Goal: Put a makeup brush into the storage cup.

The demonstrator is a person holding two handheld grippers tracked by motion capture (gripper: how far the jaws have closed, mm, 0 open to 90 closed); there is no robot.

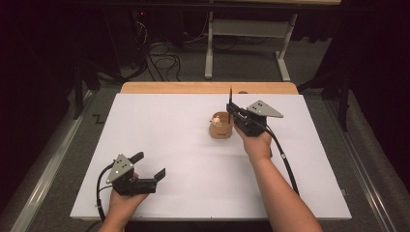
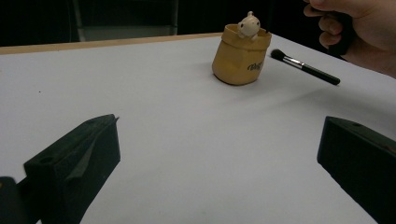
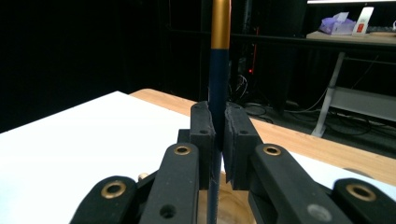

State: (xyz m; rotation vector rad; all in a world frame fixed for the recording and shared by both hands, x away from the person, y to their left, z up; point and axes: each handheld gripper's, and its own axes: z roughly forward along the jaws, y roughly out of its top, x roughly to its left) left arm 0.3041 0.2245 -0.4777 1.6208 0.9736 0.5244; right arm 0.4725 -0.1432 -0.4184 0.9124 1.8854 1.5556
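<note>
The brush (image 3: 218, 84), clenched upright in the right claw (image 3: 218, 140), should be lowered squarely into the pot (image 1: 221, 128), while the left claw (image 1: 149, 165) is kept released.

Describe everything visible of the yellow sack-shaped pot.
The pot is mustard yellow, shaped like a small sack with a folded rim, seemingly glazed ceramic. Dark lettering marks its side, and a pale little animal figure peeks over the rim. It stands upright on the white table top, toward the far side. The right tongs, shut on a slim dark stick, hang close beside it; contact cannot be told.
</note>
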